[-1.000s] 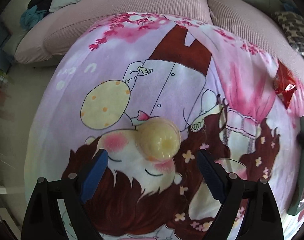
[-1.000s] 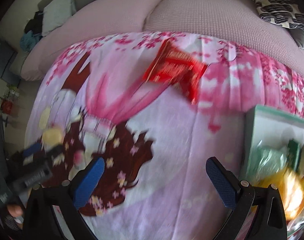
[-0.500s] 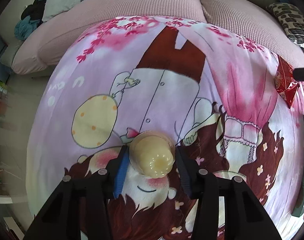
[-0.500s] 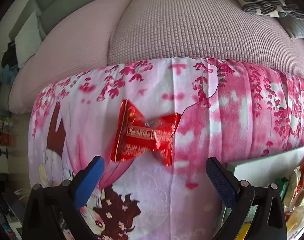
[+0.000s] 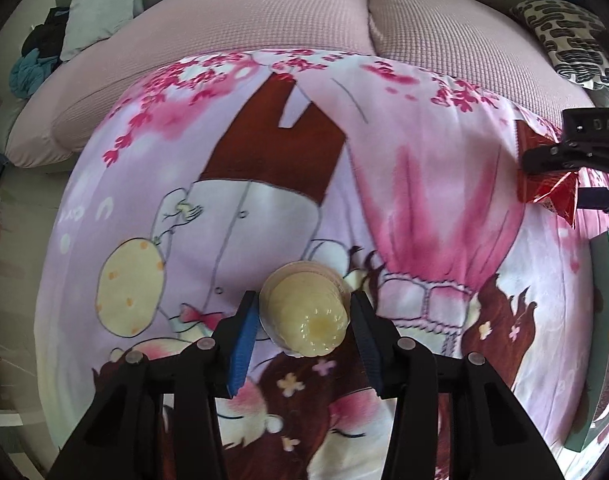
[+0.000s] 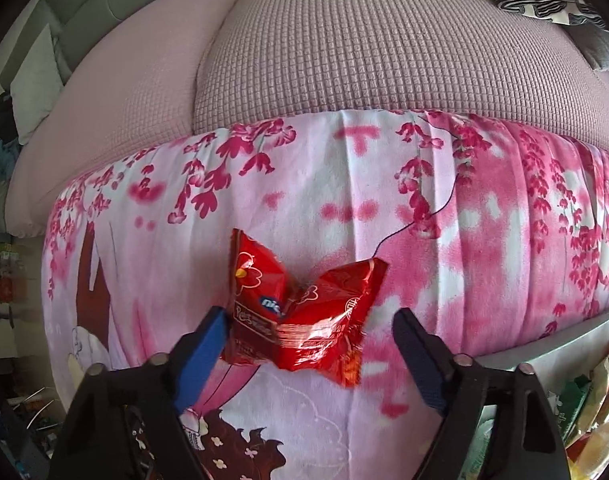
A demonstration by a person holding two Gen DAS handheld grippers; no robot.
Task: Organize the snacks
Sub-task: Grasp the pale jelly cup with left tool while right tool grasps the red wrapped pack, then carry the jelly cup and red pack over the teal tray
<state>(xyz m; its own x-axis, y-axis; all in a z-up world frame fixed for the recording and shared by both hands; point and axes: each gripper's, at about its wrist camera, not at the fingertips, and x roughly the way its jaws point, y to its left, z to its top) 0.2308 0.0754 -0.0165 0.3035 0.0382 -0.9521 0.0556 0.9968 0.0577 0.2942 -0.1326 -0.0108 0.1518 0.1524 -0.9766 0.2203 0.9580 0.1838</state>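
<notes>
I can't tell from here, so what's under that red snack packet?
Under the red packet lies the pink cartoon blanket, spread over a pink sofa. The patch right beneath the packet is covered, so anything there is hidden.

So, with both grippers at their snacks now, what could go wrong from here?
1. The left gripper pinches the yellow jelly cup by its rounded sides; the smooth cup may slip out or be crushed.
2. The right gripper straddles the crumpled red snack packet, with a gap on the packet's right side; closing may catch only loose foil, or the soft blanket too.
</notes>
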